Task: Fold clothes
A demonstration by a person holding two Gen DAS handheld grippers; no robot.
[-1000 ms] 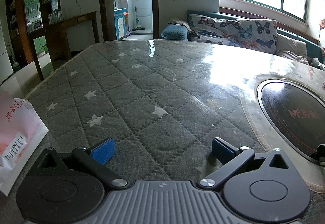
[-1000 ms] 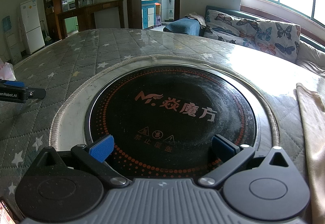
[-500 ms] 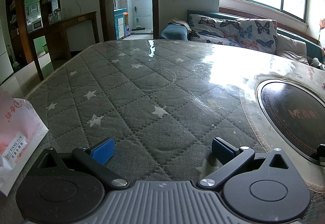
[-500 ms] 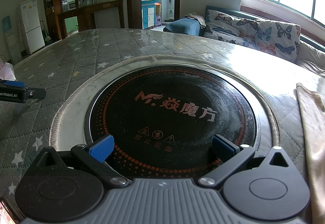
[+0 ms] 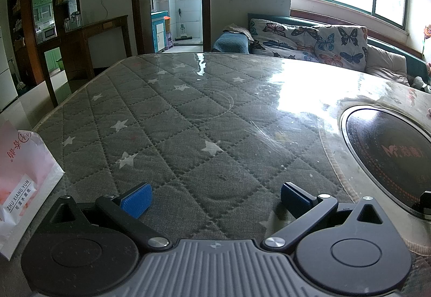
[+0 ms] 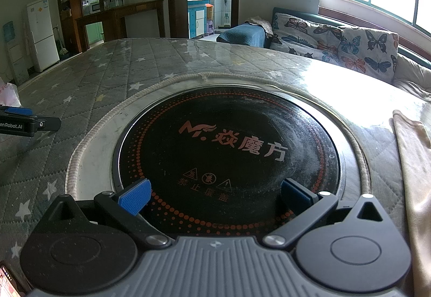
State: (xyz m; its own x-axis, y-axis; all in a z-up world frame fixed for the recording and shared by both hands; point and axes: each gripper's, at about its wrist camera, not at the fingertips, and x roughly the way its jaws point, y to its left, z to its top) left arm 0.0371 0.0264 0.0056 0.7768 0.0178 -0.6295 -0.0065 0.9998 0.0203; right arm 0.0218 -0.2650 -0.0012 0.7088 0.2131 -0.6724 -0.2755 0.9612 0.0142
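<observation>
A beige garment (image 6: 412, 170) lies flat at the table's right edge, only its left part inside the right wrist view. My right gripper (image 6: 215, 196) rests open above the black round cooktop (image 6: 229, 151), nothing between its blue pads; the garment is off to its right. My left gripper (image 5: 214, 201) is open too, low over the grey star-quilted table cover (image 5: 167, 119), holding nothing. In the right wrist view the left gripper's finger (image 6: 29, 123) pokes in from the left edge. No garment shows in the left wrist view.
A pink and white paper bag (image 5: 21, 170) stands on the table by the left gripper. The cooktop (image 5: 390, 151) is set into the table at right. A butterfly-print sofa (image 5: 309, 41) runs under the window beyond the table; a phone corner (image 6: 8, 283) shows at bottom left.
</observation>
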